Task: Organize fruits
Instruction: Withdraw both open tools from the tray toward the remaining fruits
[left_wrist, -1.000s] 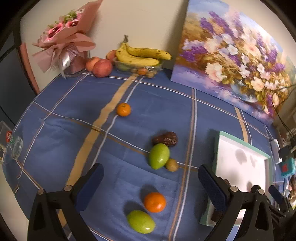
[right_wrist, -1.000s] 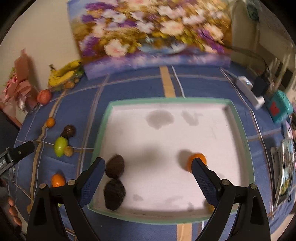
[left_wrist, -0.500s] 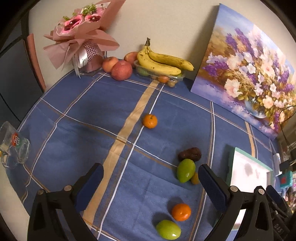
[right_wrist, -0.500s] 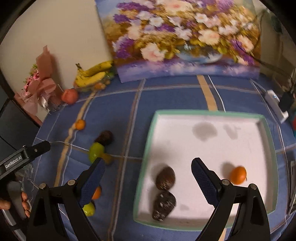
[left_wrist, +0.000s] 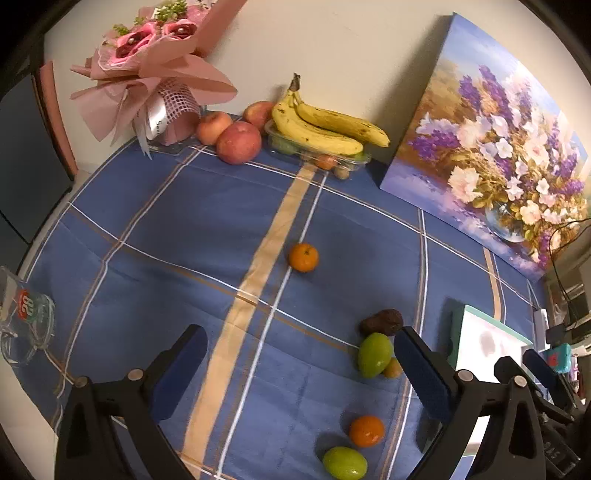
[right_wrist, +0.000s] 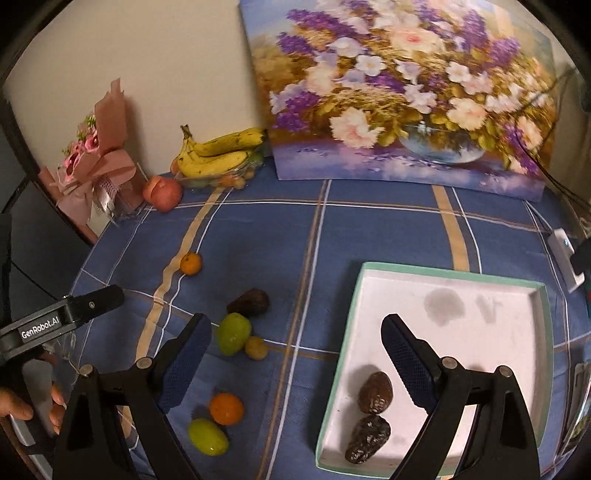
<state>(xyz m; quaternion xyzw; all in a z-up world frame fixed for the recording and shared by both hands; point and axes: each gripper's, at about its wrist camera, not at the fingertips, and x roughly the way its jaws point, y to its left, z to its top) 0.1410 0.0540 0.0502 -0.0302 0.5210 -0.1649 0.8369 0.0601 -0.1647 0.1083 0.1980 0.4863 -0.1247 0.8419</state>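
Note:
Loose fruit lies on the blue checked cloth: a far orange (left_wrist: 303, 257), a dark avocado (left_wrist: 381, 321), a green mango (left_wrist: 374, 354) with a small yellow fruit (left_wrist: 392, 368) beside it, a near orange (left_wrist: 366, 431) and a second green mango (left_wrist: 345, 463). The white tray (right_wrist: 480, 273) with a green rim holds two dark avocados (right_wrist: 375, 392). My left gripper (left_wrist: 299, 373) is open and empty above the cloth. My right gripper (right_wrist: 295, 354) is open and empty, over the gap between the loose fruit (right_wrist: 233, 333) and the tray.
Bananas (left_wrist: 325, 125) on a clear box, apples (left_wrist: 238, 142) and a pink bouquet (left_wrist: 155, 74) stand along the back wall. A flower painting (left_wrist: 491, 158) leans at the back right. A glass mug (left_wrist: 26, 325) sits at the left edge. A power strip (right_wrist: 563, 254) lies right of the tray.
Both grippers have swung left and back. The tray slid to the right in both views and the loose fruit came into the right wrist view. The orange in the tray is out of view.

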